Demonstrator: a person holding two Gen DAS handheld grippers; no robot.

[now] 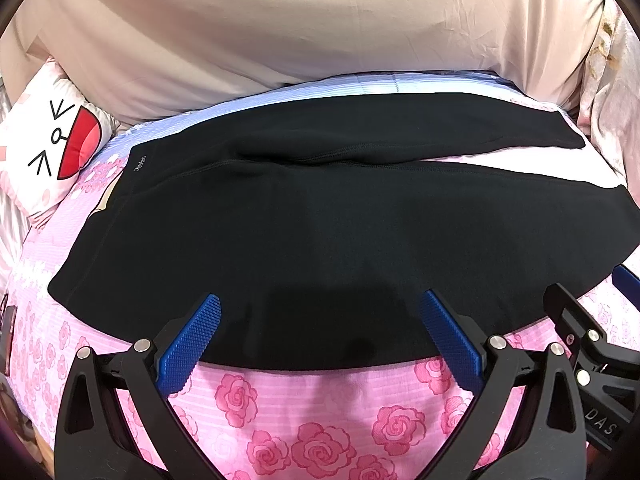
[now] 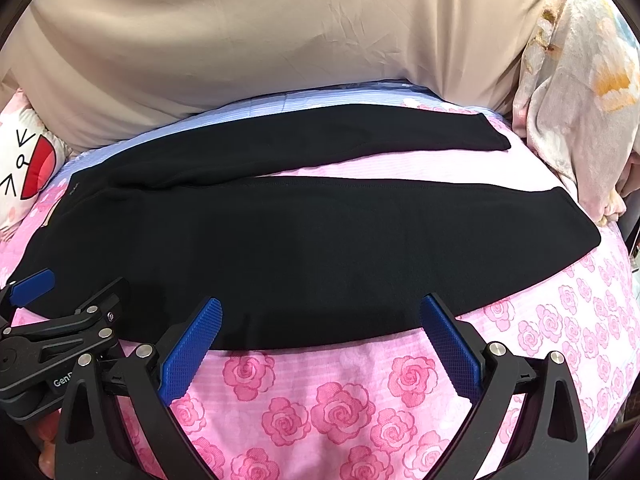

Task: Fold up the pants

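Black pants (image 1: pixel 280 220) lie flat on a pink rose-print bedspread (image 1: pixel 320 420), waistband at the left, the two legs running right and splitting apart. They also show in the right wrist view (image 2: pixel 300 240). My left gripper (image 1: pixel 320 300) is open and empty, its blue pads over the near edge of the near leg. My right gripper (image 2: pixel 320 304) is open and empty over the same near edge, further right. The right gripper shows at the right edge of the left wrist view (image 1: pixel 592 300); the left gripper shows at the left of the right wrist view (image 2: pixel 76 284).
A beige quilt (image 1: pixel 300 32) lies bunched behind the pants. A white cartoon-face pillow (image 1: pixel 52 148) sits at the left. A pale floral blanket (image 2: pixel 572 100) is heaped at the right. The bedspread (image 2: pixel 360 408) continues in front of the pants.
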